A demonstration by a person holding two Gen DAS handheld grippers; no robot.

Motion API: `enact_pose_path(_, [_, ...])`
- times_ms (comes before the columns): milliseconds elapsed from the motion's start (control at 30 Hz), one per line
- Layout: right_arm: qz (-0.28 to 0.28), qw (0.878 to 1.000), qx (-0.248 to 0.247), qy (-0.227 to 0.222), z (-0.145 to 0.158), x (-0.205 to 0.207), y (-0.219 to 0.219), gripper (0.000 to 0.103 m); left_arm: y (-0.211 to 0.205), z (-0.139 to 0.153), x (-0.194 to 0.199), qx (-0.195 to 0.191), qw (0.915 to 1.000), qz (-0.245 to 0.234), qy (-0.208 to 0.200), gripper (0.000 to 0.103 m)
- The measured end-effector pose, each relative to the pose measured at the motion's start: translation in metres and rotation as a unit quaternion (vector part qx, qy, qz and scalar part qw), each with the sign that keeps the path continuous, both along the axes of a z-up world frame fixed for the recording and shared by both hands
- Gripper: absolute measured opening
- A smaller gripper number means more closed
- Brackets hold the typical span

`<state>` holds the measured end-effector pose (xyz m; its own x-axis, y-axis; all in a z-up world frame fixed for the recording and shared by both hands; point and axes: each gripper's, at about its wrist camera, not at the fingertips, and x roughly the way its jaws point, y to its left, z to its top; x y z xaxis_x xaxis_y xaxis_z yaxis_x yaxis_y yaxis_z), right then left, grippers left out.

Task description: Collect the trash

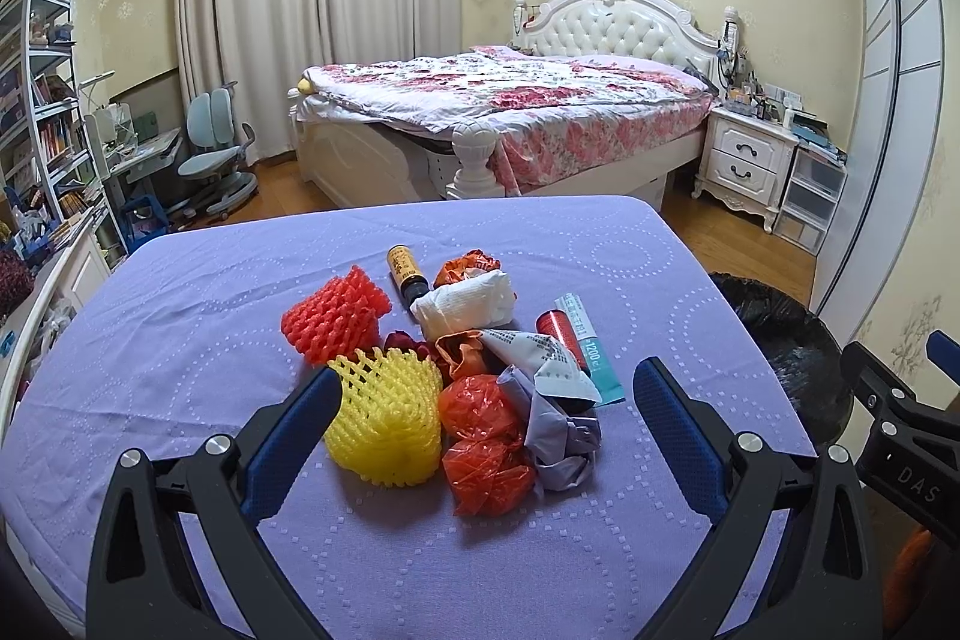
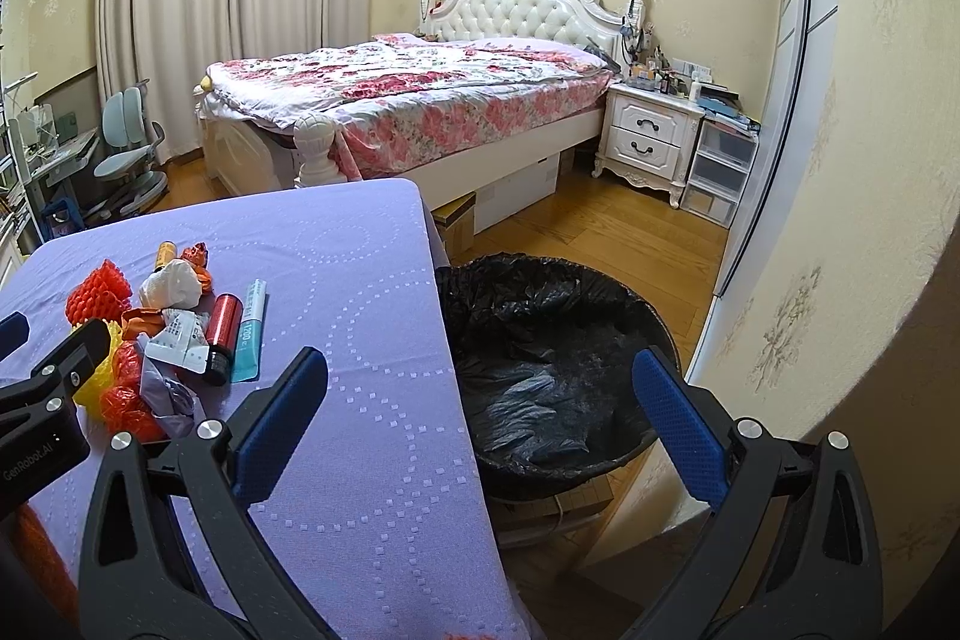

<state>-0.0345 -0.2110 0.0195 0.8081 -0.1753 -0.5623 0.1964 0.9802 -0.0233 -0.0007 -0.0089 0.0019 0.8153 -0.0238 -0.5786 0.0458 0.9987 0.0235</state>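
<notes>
- Between the wide-spread jaws of the left gripper [image 1: 486, 400]: a heap of trash on the purple surface [image 1: 180, 316], nothing held.
- Just inside the left jaw: yellow foam net [image 1: 384, 424], its near side touching or almost touching the pad; cannot tell which.
- Mid-gap: two orange plastic wads [image 1: 483, 436], a grey crumpled bag [image 1: 561, 436] beside them, toward the right jaw.
- Beyond the jaw tips: red foam net [image 1: 333, 313], white paper wad [image 1: 465, 304], brown bottle [image 1: 408, 274], red can [image 1: 558, 331], teal tube [image 1: 591, 346], printed wrapper [image 1: 540, 355].
- Right gripper [image 2: 480, 400]: jaws wide, empty, pointing past the surface's right edge at the black-lined bin [image 2: 552, 340] below.
- Step in hand, as judged: first pick from the heap. The yellow net looks the easiest, nearest and springy. Shift the left gripper leftward so the net sits centred, then close gently; foam will squash, so a soft close should hold.
- Risk: closing where it stands would likely rake in an orange wad too, or push the net aside.
- Edges: the heap lies well apart from the right edge of the surface; the bin sits just beside that edge, lower down.
- Open room: bare purple cloth lies between heap and bin edge, a clear lane for carrying across. The right gripper sits in that lane and may need to give way.
</notes>
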Motion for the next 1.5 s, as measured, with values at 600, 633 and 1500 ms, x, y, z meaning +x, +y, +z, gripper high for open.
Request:
enact_pose_path(600, [0.0,1.0,0.001,0.001,0.0,0.0,0.0,0.099,-0.001,0.0,0.0,0.0,1.0,-0.001,0.0,0.098])
enact_pose_path(633, [0.0,1.0,0.001,0.001,0.0,0.0,0.0,0.099,-0.002,0.0,0.0,0.0,1.0,-0.001,0.0,0.098])
enact_pose_path(1500, [0.065,0.997,0.005,0.027,-0.008,0.01,0.051,0.08,0.075,-0.012,-0.013,0.0,0.9984,0.051,0.026,0.089])
